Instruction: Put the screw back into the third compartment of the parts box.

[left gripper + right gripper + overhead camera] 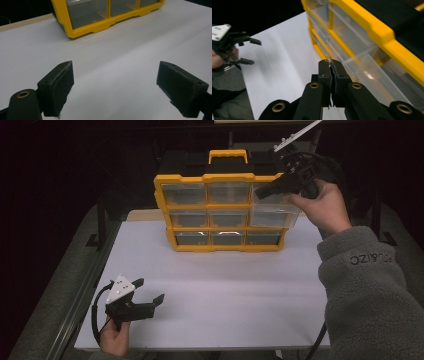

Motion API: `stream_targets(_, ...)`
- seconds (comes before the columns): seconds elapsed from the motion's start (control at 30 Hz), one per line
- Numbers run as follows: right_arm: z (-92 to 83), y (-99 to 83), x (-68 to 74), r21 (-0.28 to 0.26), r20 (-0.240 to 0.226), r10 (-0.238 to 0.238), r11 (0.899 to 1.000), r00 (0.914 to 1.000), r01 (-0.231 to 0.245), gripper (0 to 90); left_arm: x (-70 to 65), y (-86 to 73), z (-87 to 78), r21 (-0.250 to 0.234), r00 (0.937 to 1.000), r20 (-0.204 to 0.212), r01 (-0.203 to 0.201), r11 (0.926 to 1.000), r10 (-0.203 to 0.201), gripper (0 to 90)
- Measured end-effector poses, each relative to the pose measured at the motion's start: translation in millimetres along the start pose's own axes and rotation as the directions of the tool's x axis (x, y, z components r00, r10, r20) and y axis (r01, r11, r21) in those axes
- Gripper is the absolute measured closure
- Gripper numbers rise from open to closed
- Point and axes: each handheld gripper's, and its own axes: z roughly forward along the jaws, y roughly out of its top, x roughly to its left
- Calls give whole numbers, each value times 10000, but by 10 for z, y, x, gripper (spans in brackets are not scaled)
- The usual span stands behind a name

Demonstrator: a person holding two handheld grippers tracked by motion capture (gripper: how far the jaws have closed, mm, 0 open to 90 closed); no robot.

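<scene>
A yellow organizer point(165, 202) with clear drawers in three rows stands at the back of the white table point(210, 285). On its right side one clear drawer point(275, 215) sticks out of the frame toward me. My right gripper point(260, 194) is at that drawer's upper left rim. In the right gripper view the right gripper point(330, 61) has its jaws pressed together, with the thin clear edge of the drawer point(372, 72) pinched at their tips. My left gripper point(150, 290) is held open near the table's front left corner, with nothing between its pads point(58, 87).
The organizer has a yellow carry handle point(228, 155) and a black back part. A dark metal frame point(102, 222) runs along the table's left edge. A grey fleece sleeve point(370, 295) covers the right front of the table. Darkness surrounds the table.
</scene>
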Motion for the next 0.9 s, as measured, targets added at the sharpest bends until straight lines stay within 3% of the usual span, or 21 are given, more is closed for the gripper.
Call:
stream_targets(0.23, 51, -50, -151, 35, 264, 529, 9986, 9983, -530, 861, 2, -3, -7, -55, 9999, -19, 132, 9999, -132, 138)
stream_targets(0.53, 189, -111, -211, 418, 397, 534, 9976, 9978, -551, 855, 2, -4, -5, -34, 9999, -22, 137, 9999, -137, 138)
stream_targets(0.7, 259, -129, -214, 584, 427, 561, 9966, 9975, -586, 771, 1, -3, -7, -64, 9999, -26, 153, 9999, -153, 138)
stream_targets(0.9, 199, -124, -184, 369, 505, 580, 9975, 9970, -599, 736, 4, -5, -9, -38, 9999, -28, 131, 9999, -131, 138)
